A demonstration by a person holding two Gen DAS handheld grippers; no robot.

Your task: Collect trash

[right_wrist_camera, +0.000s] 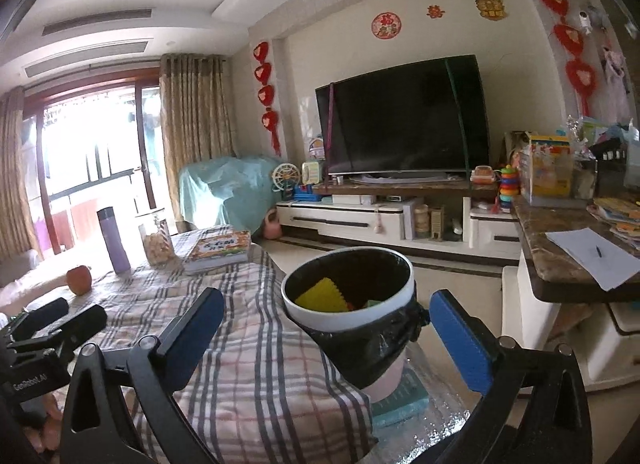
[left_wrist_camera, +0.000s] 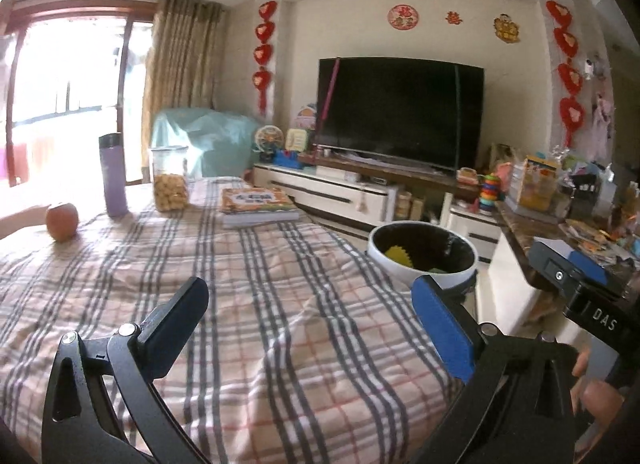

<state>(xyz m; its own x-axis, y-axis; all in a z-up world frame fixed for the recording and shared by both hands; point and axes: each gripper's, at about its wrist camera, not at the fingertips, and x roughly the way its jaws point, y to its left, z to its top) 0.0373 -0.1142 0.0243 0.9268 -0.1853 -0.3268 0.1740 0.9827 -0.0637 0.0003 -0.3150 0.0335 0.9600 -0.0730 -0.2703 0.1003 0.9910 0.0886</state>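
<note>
A white trash bin (right_wrist_camera: 384,314) with a black liner stands off the right edge of the plaid-covered table (right_wrist_camera: 248,348). It holds a yellow zigzag-edged wrapper (right_wrist_camera: 322,295) and other scraps. The bin also shows in the left wrist view (left_wrist_camera: 400,266), with the yellow wrapper (left_wrist_camera: 398,255) inside. My left gripper (left_wrist_camera: 310,328) is open and empty above the plaid cloth (left_wrist_camera: 256,304). My right gripper (right_wrist_camera: 326,338) is open and empty, with the bin between and just beyond its fingers. The left gripper also shows in the right wrist view (right_wrist_camera: 60,316), at the lower left.
On the far end of the table stand an apple (left_wrist_camera: 62,220), a purple bottle (left_wrist_camera: 113,175), a jar of snacks (left_wrist_camera: 170,179) and a book (left_wrist_camera: 258,205). A cluttered marble counter (right_wrist_camera: 560,240) is on the right. A TV (left_wrist_camera: 400,111) and low cabinet stand behind.
</note>
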